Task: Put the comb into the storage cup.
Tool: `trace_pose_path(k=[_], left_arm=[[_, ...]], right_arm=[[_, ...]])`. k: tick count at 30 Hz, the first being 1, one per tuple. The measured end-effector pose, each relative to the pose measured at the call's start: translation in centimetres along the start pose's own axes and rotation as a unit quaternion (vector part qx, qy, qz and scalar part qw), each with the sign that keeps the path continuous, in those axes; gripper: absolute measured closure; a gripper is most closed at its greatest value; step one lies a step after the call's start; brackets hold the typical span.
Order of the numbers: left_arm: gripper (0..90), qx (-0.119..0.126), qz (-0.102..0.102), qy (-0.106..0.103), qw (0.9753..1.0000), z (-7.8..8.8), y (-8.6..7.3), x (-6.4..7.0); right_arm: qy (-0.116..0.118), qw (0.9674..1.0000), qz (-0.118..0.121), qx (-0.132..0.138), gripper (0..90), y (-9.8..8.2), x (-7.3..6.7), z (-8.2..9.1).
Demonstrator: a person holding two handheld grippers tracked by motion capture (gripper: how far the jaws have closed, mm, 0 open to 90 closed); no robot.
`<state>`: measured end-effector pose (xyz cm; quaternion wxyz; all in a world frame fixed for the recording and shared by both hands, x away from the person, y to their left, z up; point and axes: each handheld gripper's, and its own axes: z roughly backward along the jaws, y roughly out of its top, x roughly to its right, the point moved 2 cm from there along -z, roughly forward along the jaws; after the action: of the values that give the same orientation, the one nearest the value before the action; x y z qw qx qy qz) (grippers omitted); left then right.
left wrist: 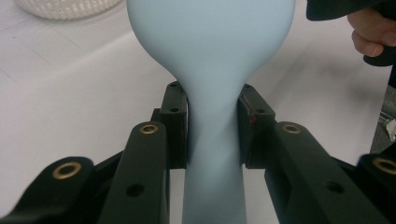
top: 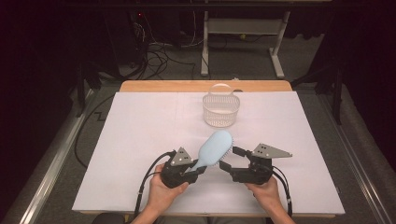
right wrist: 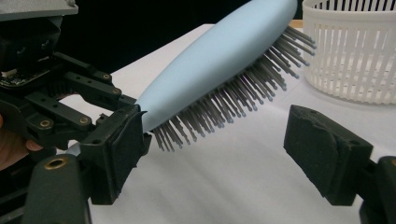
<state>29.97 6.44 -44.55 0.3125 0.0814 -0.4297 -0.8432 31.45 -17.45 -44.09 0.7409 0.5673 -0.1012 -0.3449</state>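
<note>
**A:** So what's the left gripper [top: 198, 169] got there?

**B:** A pale blue hairbrush [top: 214, 148], smooth oval back, dark bristles with little light tips. The jaws are clamped tight on the narrow handle, you can see both pads pressing its sides in the left gripper view. The head sticks up and out, off the table [top: 140, 135], bristles facing the right gripper [top: 227, 158].

**A:** And the right one?

**B:** Jaws wide apart, nothing in them. It sits just beside the bristles, not touching as far as I can tell.

**A:** Where on the table is all this?

**B:** Near the front edge, about mid-width, both hands coming in from there. A white slatted basket [top: 221, 110] with a handle sits toward the back edge, apart from the brush tip.

**A:** Room to move?

**B:** Plenty. Wide white surface toward the left and right edges, and a bare strip between brush and basket.
</note>
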Motion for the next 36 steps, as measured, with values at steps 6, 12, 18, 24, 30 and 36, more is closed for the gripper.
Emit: trace_pose_path(k=[6, 12, 18, 24, 30, 36], left_arm=[[68.8, -0.003, -0.003, -0.004, 1.0000, -0.4, 0.1, 0.2], [68.8, -0.006, -0.006, -0.004, 1.0000, -0.6, 0.3, 0.5], [68.8, -0.005, -0.009, -0.001, 0.9999, -0.6, 0.3, 0.6], [68.8, -0.002, -0.012, 0.003, 0.9999, -0.6, 0.5, 0.8], [68.8, -0.003, -0.017, 0.006, 0.9998, -0.6, 0.6, 0.9], [68.7, -0.004, -0.023, 0.010, 0.9997, -0.7, 0.7, 1.0]], right_arm=[[0.000, 1.0000, -0.006, 0.001, 20.4, 0.1, 0.1, -0.2], [0.004, 0.9999, -0.009, 0.000, 19.5, 0.2, -0.1, -0.4], [0.006, 0.9999, -0.015, 0.005, 19.5, 0.4, 0.0, -0.5], [0.010, 0.9996, -0.026, 0.002, 18.4, 0.4, 0.0, -0.8], [0.011, 0.9995, -0.031, 0.000, 17.8, 0.4, -0.1, -1.1], [0.015, 0.9991, -0.038, -0.006, 17.4, 0.3, -0.3, -1.8]])
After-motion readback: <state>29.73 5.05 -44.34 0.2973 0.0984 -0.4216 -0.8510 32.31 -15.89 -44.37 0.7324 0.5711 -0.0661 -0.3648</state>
